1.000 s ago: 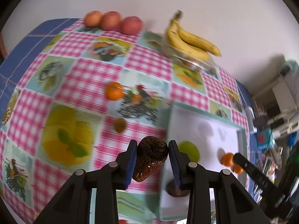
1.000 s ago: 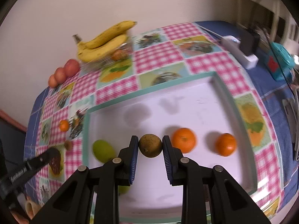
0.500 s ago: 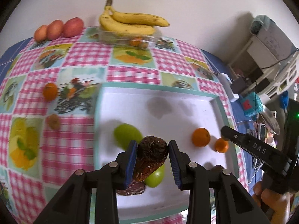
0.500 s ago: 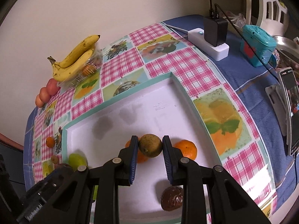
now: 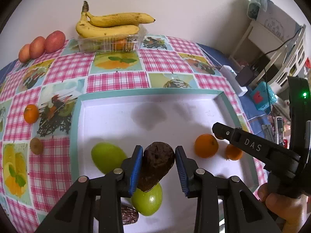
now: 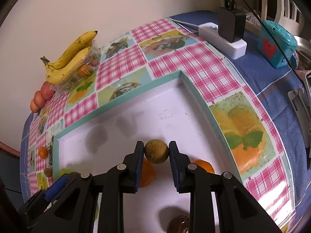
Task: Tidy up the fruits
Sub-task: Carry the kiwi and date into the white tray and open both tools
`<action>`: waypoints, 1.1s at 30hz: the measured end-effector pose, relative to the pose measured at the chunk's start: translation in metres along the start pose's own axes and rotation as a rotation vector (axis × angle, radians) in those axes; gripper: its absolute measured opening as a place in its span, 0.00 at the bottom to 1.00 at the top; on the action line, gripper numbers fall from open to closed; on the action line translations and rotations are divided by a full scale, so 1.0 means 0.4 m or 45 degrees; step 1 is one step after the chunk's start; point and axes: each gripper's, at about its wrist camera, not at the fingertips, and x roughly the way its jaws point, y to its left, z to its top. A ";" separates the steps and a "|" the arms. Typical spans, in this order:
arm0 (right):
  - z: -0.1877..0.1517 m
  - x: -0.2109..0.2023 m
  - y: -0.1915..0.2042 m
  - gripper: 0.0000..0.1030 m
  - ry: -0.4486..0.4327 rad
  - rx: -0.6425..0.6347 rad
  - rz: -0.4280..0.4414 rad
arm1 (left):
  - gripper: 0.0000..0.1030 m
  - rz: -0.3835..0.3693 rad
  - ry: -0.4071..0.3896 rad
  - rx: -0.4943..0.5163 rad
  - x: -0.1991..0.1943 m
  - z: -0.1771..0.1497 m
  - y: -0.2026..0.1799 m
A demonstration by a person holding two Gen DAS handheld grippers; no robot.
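My left gripper (image 5: 159, 160) is shut on a dark brown wrinkled fruit (image 5: 156, 163), held above the white tray (image 5: 116, 120). Below it lie two green fruits (image 5: 107, 156) (image 5: 147, 199) and another dark fruit (image 5: 129, 215). Two oranges (image 5: 206, 145) (image 5: 233, 151) rest at the tray's right side, near the right gripper's finger (image 5: 252, 145). My right gripper (image 6: 156, 152) is shut on a round brownish-green fruit (image 6: 156, 151) above the tray (image 6: 165, 104). Oranges (image 6: 146, 171) (image 6: 203, 166) sit under it, and a dark fruit (image 6: 178, 226) lies nearer the front.
On the checked cloth (image 5: 116, 79) left of the tray lie an orange (image 5: 31, 113) and a small brown fruit (image 5: 36, 145). Bananas (image 5: 110, 24) top a clear box (image 5: 108, 43) at the back, beside three red apples (image 5: 41, 44). A power strip (image 6: 223, 38) and teal box (image 6: 276, 40) stand right.
Both grippers carried their fruits further over the tray. The left one swung right from the cloth to above the green fruits; the right one shifted toward the tray's right side.
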 end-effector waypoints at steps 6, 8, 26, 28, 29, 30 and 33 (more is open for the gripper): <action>-0.003 0.020 -0.004 0.27 0.014 0.003 -0.029 | 0.35 0.021 0.031 0.023 0.036 -0.002 -0.006; -0.003 0.023 -0.003 0.27 0.020 -0.001 -0.045 | 0.36 0.025 0.038 0.019 0.042 -0.003 -0.002; -0.042 -0.071 0.047 0.44 -0.002 -0.059 -0.073 | 0.38 0.086 -0.011 0.078 -0.076 -0.019 -0.016; -0.048 -0.076 0.051 0.54 0.002 -0.071 -0.069 | 0.45 0.114 -0.012 0.048 -0.091 -0.021 0.002; -0.056 -0.081 0.054 0.56 0.006 -0.073 -0.067 | 0.47 0.126 -0.013 0.023 -0.097 -0.022 0.015; -0.062 -0.084 0.056 0.60 0.011 -0.074 -0.063 | 0.50 0.136 -0.012 -0.003 -0.102 -0.023 0.027; -0.078 -0.089 0.063 0.63 0.024 -0.087 -0.065 | 0.61 0.182 -0.001 -0.107 -0.110 -0.031 0.081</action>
